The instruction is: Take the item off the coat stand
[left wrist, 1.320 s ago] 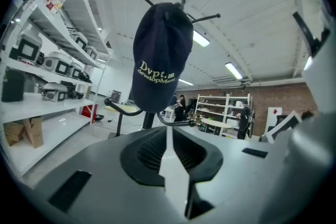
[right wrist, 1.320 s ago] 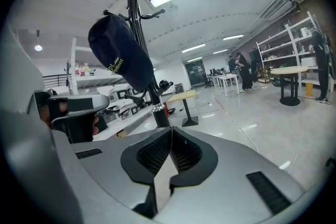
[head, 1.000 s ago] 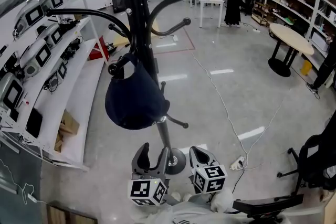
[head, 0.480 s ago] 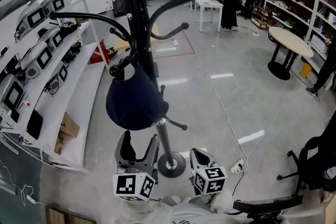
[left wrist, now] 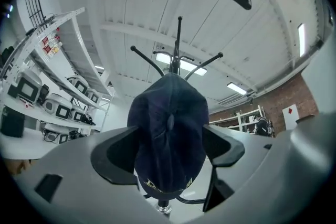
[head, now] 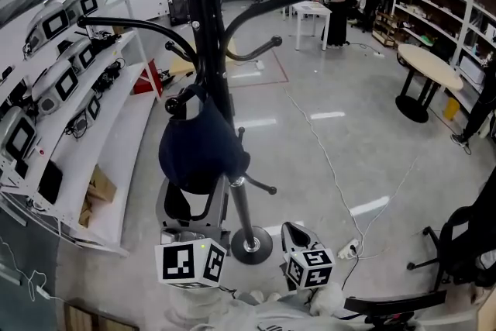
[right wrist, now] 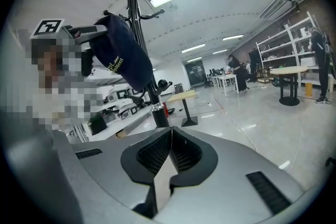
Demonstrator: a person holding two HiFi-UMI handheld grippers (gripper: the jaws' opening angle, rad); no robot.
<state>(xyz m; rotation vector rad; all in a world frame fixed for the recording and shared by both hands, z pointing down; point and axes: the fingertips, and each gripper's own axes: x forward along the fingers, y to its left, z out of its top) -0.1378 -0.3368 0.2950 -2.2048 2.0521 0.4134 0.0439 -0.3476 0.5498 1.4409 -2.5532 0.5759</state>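
A dark navy cap (head: 200, 149) hangs from a lower hook of the black coat stand (head: 203, 27). My left gripper (head: 195, 199) is raised to the cap's underside; its jaws have just been opening and stand wide. In the left gripper view the cap (left wrist: 169, 134) fills the gap between the two jaws of my left gripper (left wrist: 170, 150), and I see no pad pressing on it. My right gripper (head: 294, 230) hangs low beside the stand's base and is shut on nothing. The right gripper view shows the right gripper (right wrist: 169, 161) with its jaws together, and the cap (right wrist: 122, 57) up at the left.
White shelves (head: 70, 112) with devices run along the left. The stand's round base (head: 252, 244) sits on the floor just ahead of me. A cable (head: 333, 159) and power strip (head: 349, 248) lie to the right, with a black chair (head: 465, 244) and round table (head: 430, 58) beyond.
My left gripper has risen from near the stand's base to the cap, and its jaws have spread wider, now flanking the cap's lower part. The right gripper has stayed put.
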